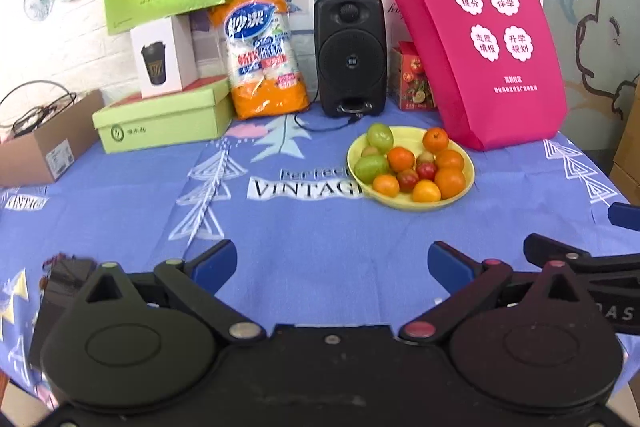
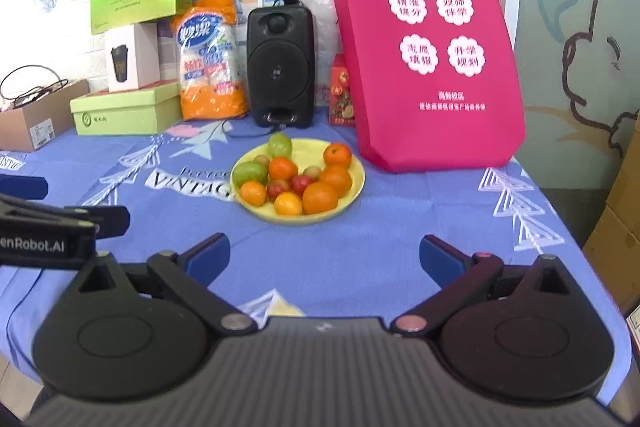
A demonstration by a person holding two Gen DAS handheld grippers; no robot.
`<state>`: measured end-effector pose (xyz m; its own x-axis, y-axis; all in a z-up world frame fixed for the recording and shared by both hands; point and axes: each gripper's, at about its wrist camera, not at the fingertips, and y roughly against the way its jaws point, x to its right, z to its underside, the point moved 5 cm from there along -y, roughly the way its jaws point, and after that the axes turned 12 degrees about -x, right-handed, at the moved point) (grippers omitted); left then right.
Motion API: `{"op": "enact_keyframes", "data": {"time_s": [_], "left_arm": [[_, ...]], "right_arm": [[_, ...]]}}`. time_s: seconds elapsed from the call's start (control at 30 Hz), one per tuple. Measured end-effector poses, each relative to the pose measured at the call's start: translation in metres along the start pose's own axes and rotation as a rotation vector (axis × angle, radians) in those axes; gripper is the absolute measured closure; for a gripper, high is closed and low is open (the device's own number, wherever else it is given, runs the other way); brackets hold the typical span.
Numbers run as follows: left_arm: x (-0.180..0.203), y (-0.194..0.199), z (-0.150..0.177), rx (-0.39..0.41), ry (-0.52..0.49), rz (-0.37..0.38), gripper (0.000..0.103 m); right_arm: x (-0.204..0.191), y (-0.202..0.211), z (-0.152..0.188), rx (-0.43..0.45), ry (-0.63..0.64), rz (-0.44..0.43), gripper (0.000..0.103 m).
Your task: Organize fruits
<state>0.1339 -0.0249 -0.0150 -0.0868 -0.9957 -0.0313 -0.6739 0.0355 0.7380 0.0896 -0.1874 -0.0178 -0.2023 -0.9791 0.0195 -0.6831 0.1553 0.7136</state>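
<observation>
Fruit sits heaped on the yellow plate point(image 1: 460, 193), which I take as my landmark: oranges point(image 1: 450, 182), green fruits point(image 1: 371, 167) and small red ones point(image 1: 426, 170) all lie inside its rim, none on the blue tablecloth point(image 1: 280, 227) around it. Gathered like that, the sorting looks close to done, or not yet begun; I cannot tell which. Behind the plate stands a black speaker point(image 1: 350, 55), and a pink bag point(image 1: 480, 47) rises just beside the plate's far right edge, likely leaning on the wall to stay upright.

My left gripper point(image 1: 332, 263) hangs near of the plate and a little left of it, fingers spread wide, nothing between them. My right gripper point(image 2: 325, 253) hovers nearly straight before the plate, equally wide and empty. Both stand well apart from the fruit, touching nothing.
</observation>
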Motion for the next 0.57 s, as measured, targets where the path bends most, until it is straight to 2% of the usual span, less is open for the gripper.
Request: {"op": "enact_keyframes", "data": {"time_s": [0.13, 0.27, 0.37, 0.47, 0.57], "left_arm": [[0.0, 0.012, 0.013, -0.005, 0.018, 0.022, 0.0], [0.002, 0.027, 0.019, 0.039, 0.015, 0.019, 0.0], [-0.002, 0.037, 0.025, 0.067, 0.078, 0.002, 0.0], [0.001, 0.042, 0.027, 0.072, 0.059, -0.021, 0.0], [-0.001, 0.046, 0.028, 0.07, 0.059, -0.002, 0.0]], "right_arm": [[-0.002, 0.009, 0.011, 0.003, 0.002, -0.002, 0.0], [0.0, 0.021, 0.014, 0.028, -0.004, 0.009, 0.0], [0.002, 0.026, 0.016, 0.036, -0.006, 0.008, 0.0], [0.002, 0.03, 0.018, 0.038, 0.001, 0.006, 0.0], [0.003, 0.033, 0.02, 0.043, -0.001, 0.006, 0.0]]}}
